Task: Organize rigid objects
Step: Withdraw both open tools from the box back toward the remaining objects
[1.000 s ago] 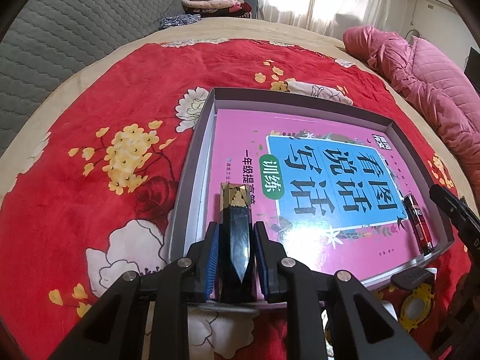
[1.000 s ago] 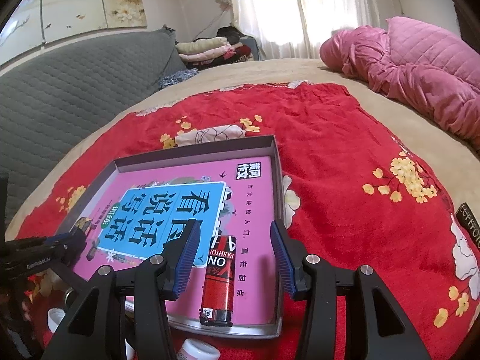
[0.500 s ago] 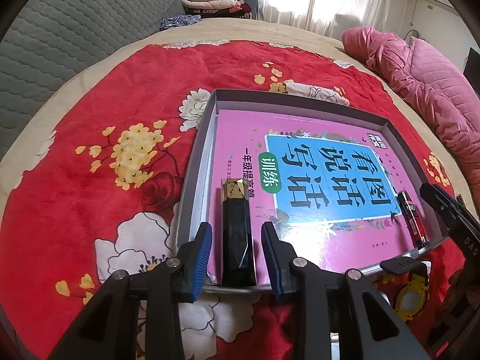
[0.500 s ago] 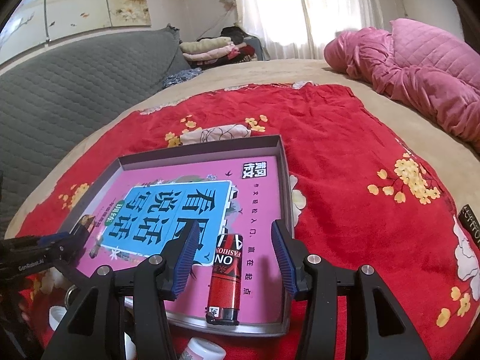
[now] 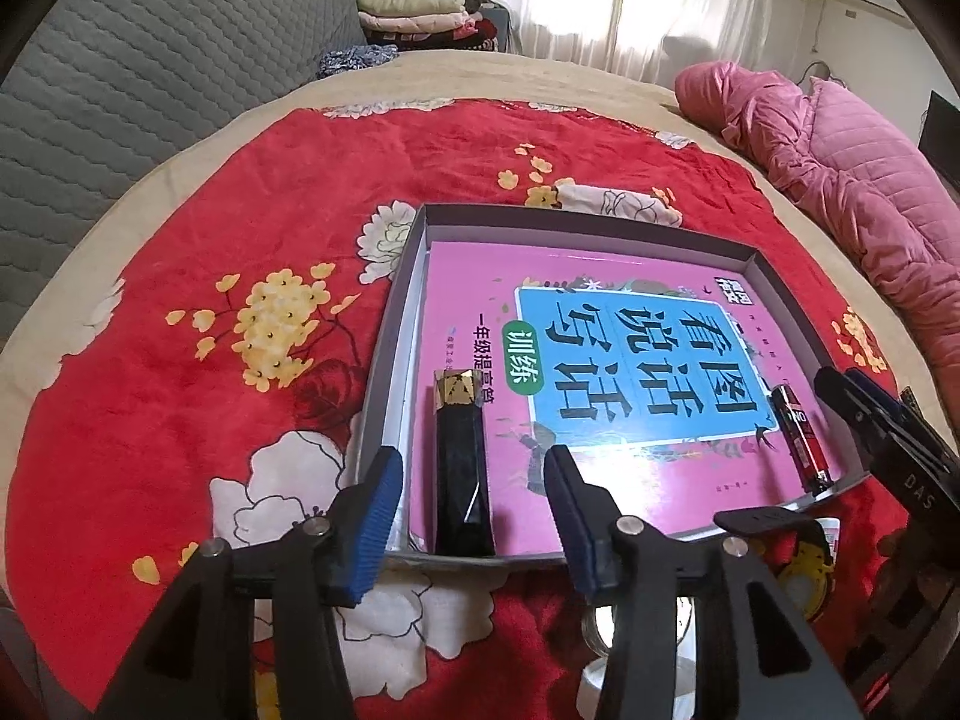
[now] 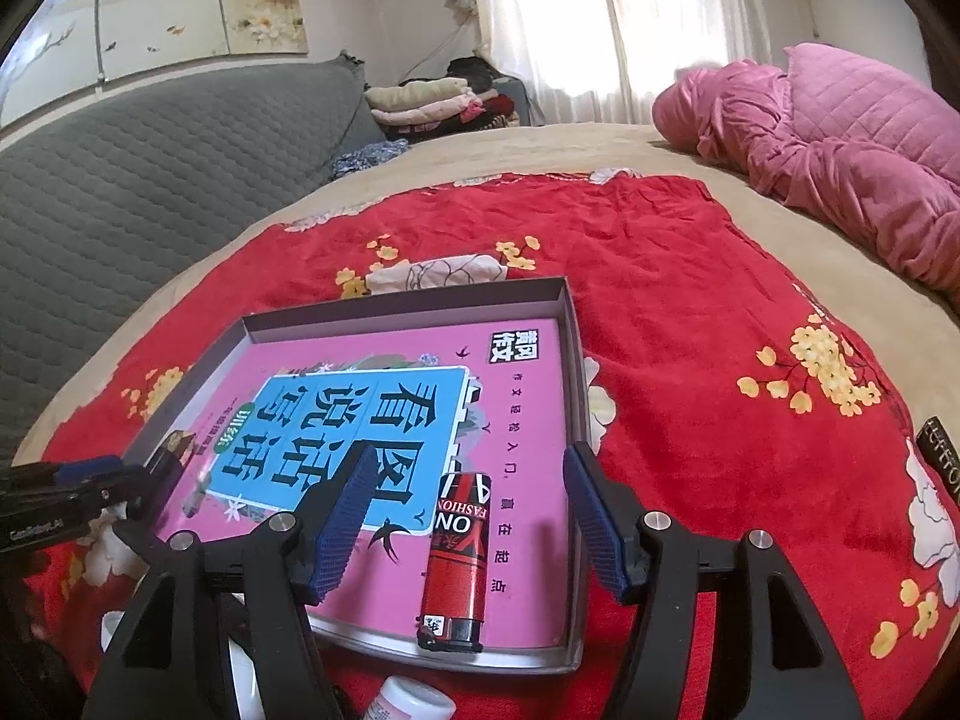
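Note:
A grey shallow box [image 5: 384, 372] lies on a red floral blanket, with a pink book [image 5: 600, 360] inside it. A black bar with a gold end [image 5: 459, 468] lies on the book at the box's near left corner. My left gripper [image 5: 471, 516] is open, its jaws on either side of the bar's near end, not touching it. A red and black lighter [image 6: 456, 558] lies on the book at the box's near right side [image 6: 576, 420]; it also shows in the left wrist view [image 5: 801, 435]. My right gripper [image 6: 468, 516] is open around it, apart from it.
Small items lie on the blanket in front of the box: a yellow and black object [image 5: 804, 564], a clear round piece [image 5: 606, 630] and a white bottle cap [image 6: 408, 702]. A pink quilt [image 6: 840, 150] lies far right, a grey sofa back [image 6: 150, 150] far left.
My left gripper opened and let go of the black bar, which now lies in the box, then drew back and up. My right gripper stayed open and pulled back slightly from the lighter.

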Demonstrator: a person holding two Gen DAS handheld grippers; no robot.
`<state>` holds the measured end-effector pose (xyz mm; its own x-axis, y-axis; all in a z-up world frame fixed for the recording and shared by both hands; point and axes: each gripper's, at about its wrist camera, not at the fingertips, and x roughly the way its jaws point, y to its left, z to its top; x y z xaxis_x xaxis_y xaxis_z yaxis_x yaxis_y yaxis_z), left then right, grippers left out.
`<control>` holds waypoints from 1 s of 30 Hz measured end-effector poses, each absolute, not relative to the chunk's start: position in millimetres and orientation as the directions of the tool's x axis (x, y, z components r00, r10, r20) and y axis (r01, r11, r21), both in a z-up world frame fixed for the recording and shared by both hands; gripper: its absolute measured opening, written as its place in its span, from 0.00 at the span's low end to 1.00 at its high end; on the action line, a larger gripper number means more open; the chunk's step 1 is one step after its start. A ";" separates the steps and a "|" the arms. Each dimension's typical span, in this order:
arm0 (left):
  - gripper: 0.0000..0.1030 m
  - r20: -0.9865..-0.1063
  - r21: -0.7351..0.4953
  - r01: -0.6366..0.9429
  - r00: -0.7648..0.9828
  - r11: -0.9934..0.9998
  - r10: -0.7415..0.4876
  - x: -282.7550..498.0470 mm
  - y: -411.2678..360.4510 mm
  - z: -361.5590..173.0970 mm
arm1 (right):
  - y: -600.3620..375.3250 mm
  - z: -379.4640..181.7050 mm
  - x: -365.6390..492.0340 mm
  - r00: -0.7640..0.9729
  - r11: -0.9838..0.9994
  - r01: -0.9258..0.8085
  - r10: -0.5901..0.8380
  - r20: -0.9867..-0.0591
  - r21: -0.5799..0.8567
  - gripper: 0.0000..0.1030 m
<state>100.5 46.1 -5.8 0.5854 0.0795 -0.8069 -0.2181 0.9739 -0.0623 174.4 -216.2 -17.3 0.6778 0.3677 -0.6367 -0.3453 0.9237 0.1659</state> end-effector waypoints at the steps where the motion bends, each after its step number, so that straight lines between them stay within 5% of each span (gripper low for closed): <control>1: 0.47 -0.807 -0.061 -0.218 0.585 0.974 0.080 100.2 45.6 -5.4 | -215.8 -17.0 174.1 0.678 0.923 -0.348 0.369 -0.635 0.165 0.64; 21: 0.48 -0.800 -0.071 -0.188 0.598 0.980 0.056 87.6 34.0 13.7 | -242.5 -3.9 157.5 0.712 0.909 -0.339 0.417 -0.565 0.244 0.66; 23: 0.48 -0.797 -0.072 -0.180 0.602 0.981 0.051 86.5 32.3 15.6 | -246.7 -2.5 151.0 0.724 0.911 -0.333 0.412 -0.553 0.243 0.75; 30: 0.48 -0.788 -0.086 -0.165 0.614 0.982 0.034 79.8 29.0 23.4 | -252.2 -0.2 137.5 0.728 0.911 -0.324 0.413 -0.547 0.256 0.75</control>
